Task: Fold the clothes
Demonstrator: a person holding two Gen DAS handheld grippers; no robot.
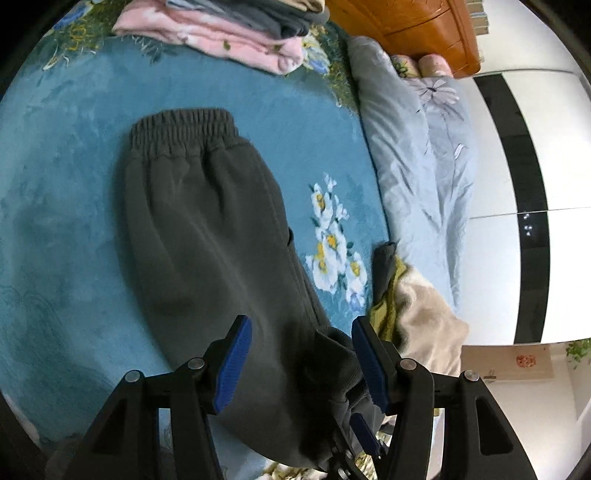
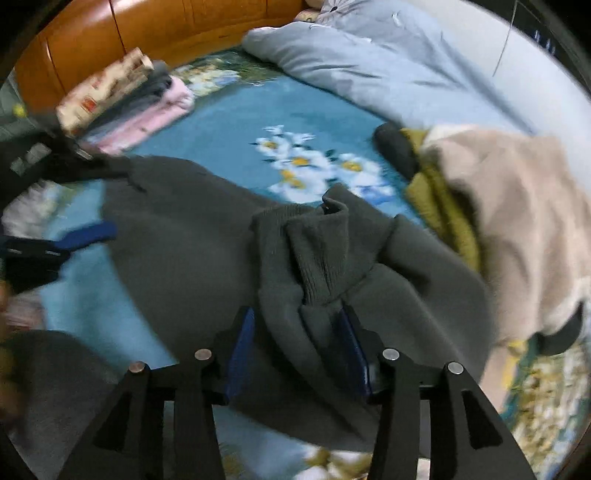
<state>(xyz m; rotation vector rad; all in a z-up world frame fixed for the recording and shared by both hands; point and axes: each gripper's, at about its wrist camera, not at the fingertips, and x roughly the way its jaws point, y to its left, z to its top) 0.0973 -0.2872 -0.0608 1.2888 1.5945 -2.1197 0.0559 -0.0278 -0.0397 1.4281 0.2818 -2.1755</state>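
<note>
- Right tongs clench the ribbed cuffs of the grey sweatpants; left tongs gape, released.
- Sweatpants lie lengthwise on the blue bed blanket.
- Judged step: folding cuffs toward the waistband; next needs carrying them there.

The grey trousers are looking like thick matt fleece cloth, the blanket plush, the headboard glossy wood.
</note>
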